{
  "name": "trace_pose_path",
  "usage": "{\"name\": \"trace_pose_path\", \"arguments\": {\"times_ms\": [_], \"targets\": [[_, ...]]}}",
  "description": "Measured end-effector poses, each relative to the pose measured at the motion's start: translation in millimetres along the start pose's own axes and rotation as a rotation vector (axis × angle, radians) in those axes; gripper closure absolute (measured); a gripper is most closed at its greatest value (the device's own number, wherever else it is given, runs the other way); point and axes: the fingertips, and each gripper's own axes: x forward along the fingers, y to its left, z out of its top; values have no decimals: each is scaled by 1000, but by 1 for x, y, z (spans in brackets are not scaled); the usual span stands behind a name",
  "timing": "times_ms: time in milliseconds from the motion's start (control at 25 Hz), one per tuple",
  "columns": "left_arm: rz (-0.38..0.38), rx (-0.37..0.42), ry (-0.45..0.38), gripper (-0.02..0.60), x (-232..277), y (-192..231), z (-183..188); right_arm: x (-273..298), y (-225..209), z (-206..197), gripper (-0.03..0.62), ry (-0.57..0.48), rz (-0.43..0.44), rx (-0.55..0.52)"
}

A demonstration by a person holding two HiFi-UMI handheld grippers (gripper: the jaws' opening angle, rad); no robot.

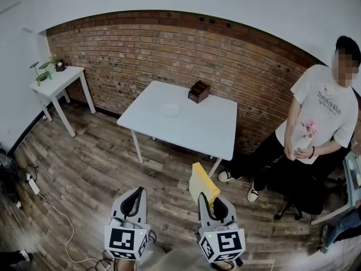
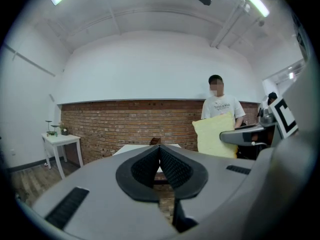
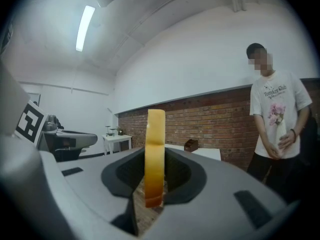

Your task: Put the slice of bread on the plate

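your right gripper pinches the slice of bread upright by its edge, likely so it can tip flat onto the plate, well ahead on the white table. your left gripper is closed, empty.

A small dark brown box stands near the far edge of the white tabletop, close to the brick wall. Well off to the left, a white side table carries green plants. A person in a white T-shirt is right of the tabletop, hands together, by a black chair. A white power strip lies on the wooden floor.
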Motion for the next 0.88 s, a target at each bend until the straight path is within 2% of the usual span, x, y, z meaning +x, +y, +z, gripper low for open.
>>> {"name": "trace_pose_path", "arguments": {"times_ms": [480, 880], "targets": [[43, -8, 17, 571, 16, 8, -7, 16, -19, -12, 500, 25, 2, 14], [34, -3, 12, 571, 71, 37, -9, 78, -21, -8, 500, 15, 10, -25]]}}
